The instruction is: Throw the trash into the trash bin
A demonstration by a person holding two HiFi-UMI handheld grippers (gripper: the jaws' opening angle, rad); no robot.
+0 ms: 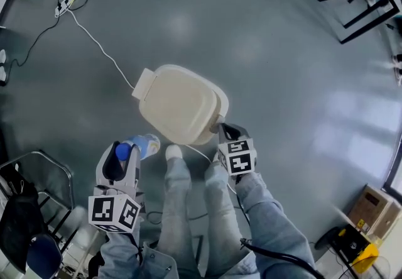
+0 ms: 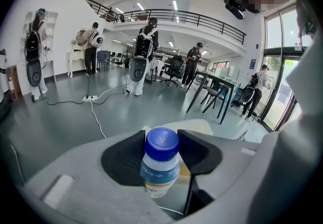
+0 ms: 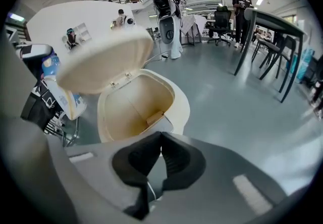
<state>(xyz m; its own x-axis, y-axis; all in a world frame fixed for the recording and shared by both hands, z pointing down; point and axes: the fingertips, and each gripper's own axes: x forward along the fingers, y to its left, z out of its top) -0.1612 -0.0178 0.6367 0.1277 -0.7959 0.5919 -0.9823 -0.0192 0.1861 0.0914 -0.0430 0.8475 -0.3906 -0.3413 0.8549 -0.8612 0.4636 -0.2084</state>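
Bottle (image 1: 143, 144) was clamped in the left gripper's (image 2: 162, 146) fingers just beside the trash bin (image 3: 181, 104), lid (image 3: 101, 61) raised, and was not yet dropped in. The right gripper's (image 3: 161, 138) fingers were together.

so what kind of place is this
Probably a large open-plan office or lab hall: black desks and office chairs, a railed mezzanine above, and power cables trailing over a polished grey floor.
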